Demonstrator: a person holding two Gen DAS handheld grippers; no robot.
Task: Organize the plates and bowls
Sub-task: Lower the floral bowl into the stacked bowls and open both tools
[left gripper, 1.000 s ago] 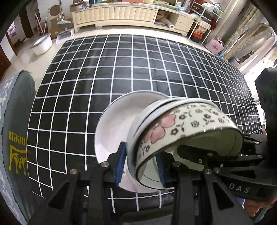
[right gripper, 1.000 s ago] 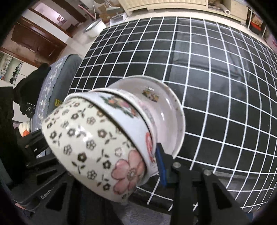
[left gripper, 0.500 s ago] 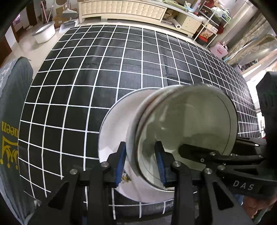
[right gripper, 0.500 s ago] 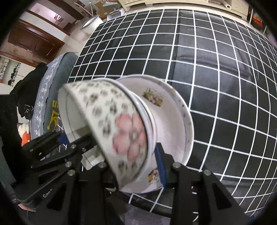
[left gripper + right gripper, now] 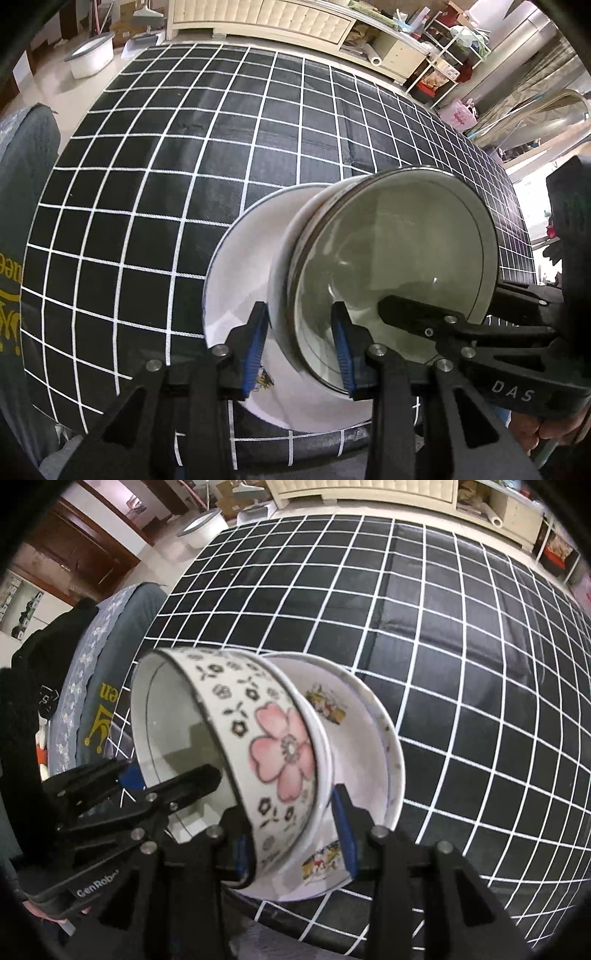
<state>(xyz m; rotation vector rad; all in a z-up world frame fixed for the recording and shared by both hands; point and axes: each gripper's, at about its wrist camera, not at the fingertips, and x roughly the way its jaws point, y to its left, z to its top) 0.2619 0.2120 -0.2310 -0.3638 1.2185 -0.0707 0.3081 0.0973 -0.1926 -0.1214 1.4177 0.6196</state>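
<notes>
the left hand-held gripper (image 5: 299, 347) pinches the rims of the flowered bowl (image 5: 273, 738) and the white bowl under it; the right hand-held gripper (image 5: 291, 834), jaws just opening, straddles them loosely, just above the plate (image 5: 236, 280) on the desk (image 5: 184, 166). lower them level before releasing

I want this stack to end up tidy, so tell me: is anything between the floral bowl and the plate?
Yes. A white bowl sits between the floral bowl and the plate. The floral bowl is nested inside it. Nothing else shows between them.
</notes>
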